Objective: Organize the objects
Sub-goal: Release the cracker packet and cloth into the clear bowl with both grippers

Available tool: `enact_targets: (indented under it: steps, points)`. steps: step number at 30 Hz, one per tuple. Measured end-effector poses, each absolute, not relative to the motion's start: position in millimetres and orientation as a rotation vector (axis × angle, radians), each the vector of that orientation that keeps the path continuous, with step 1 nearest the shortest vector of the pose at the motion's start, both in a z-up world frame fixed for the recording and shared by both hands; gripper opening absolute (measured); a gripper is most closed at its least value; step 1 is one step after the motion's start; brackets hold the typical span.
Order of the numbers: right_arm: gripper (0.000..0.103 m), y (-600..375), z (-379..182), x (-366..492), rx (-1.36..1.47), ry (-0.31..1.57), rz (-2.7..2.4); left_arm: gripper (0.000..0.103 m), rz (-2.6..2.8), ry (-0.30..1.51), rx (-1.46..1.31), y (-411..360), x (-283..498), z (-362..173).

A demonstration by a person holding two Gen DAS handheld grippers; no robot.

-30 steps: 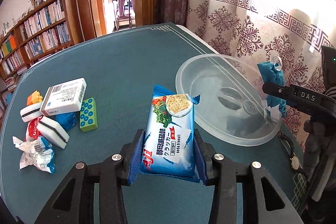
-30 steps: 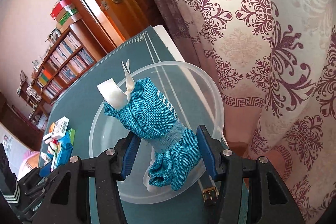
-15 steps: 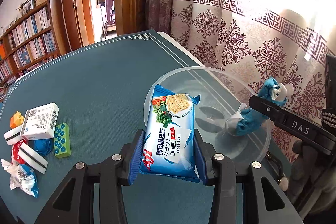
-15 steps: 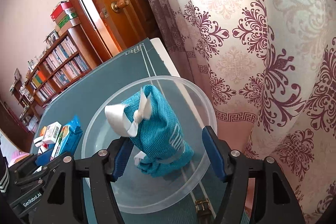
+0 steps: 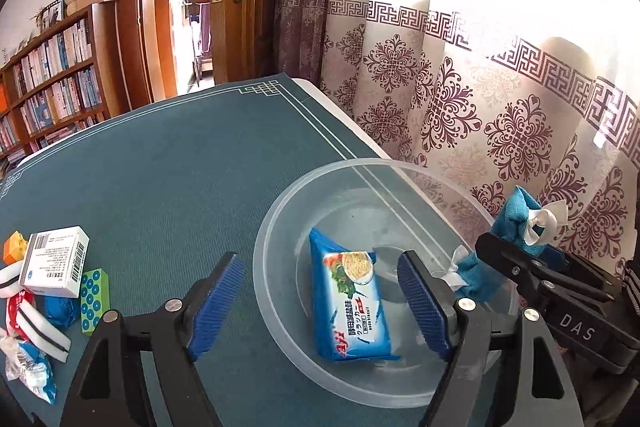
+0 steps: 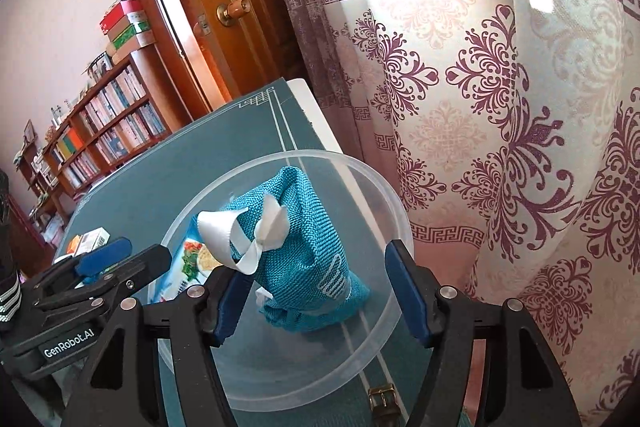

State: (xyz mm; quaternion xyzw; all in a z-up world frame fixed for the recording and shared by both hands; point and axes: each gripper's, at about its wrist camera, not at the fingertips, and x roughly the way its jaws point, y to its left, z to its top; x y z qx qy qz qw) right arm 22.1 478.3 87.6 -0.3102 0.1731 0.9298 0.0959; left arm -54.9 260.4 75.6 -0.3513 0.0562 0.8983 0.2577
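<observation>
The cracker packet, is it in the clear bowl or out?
In: the cracker packet lies flat on the floor of the clear bowl, free of the tongs.

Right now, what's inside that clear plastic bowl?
Inside the clear plastic bowl lie a blue soda biscuit packet and a teal woven pouch tied with a white ribbon. The pouch hides the bowl floor beneath it and part of the packet.

Black gripper [image 5: 320, 307], blue ribbed pads, maybe striped sleeve.

Teal table [image 5: 168, 179] with clear bowl [image 5: 272, 227], clutter.
</observation>
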Motion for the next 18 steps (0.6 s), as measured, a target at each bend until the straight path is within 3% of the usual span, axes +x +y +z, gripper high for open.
enact_targets:
  steps: [18]
  points:
    - [0.067,463,104,26,-0.897,0.497,2.801,0.091,2.523,0.097,-1.021,207,-36,67]
